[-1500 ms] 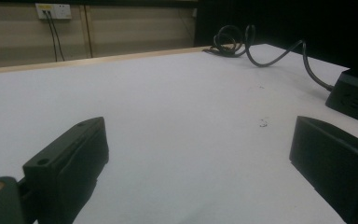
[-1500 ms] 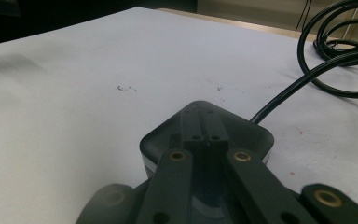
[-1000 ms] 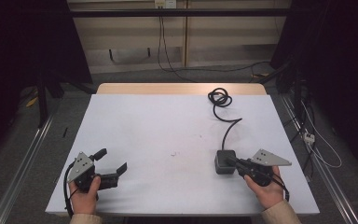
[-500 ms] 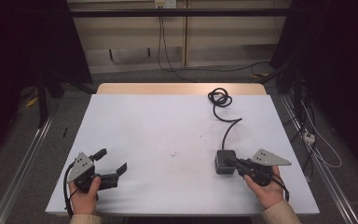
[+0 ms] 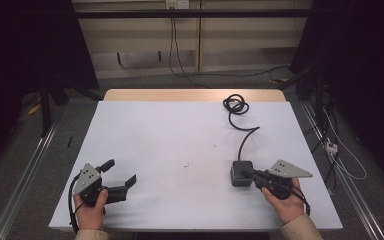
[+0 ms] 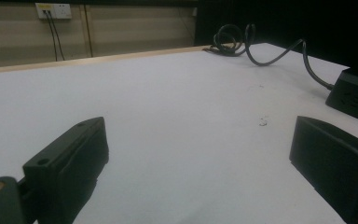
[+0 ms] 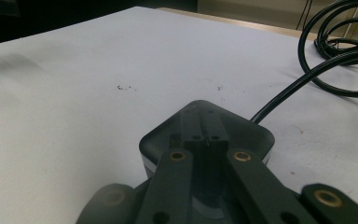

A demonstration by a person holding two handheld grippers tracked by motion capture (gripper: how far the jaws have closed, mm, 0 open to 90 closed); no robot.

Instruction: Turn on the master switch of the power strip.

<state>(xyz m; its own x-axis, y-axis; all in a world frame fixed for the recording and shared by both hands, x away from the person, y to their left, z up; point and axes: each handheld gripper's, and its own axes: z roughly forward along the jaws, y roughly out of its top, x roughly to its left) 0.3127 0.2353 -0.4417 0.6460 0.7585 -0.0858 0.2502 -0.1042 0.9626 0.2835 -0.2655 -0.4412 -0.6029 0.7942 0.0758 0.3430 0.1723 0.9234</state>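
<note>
At about seven o'clock on the white rectangular surface [image 5: 180, 145], nearest the person, the left hand-held gripper [image 5: 122, 175] lies low in the person's left hand [image 5: 91, 212], its two black jaws spread wide with nothing between them; in the left gripper view only bare white surface lies between the jaws. At about five o'clock the right hand-held gripper [image 5: 247, 173], held in the person's right hand [image 5: 287, 202], has its jaws drawn fully together, and their tips lie on top of the small dark grey square power adapter block [image 5: 241, 172] without clasping it. In the right gripper view the closed jaws lie along the adapter block's [image 7: 205, 135] rounded top, and the block sits flat on the surface. From the block's far side a thick black cable [image 5: 245, 137] runs toward one o'clock and ends in a loose coil [image 5: 236, 105] near the far edge, just before a pale wooden strip [image 5: 195, 95] that borders the surface at twelve o'clock. The two hand-held grippers are well apart. A few tiny dark specks [image 5: 187, 165] mark the surface near its middle.
</note>
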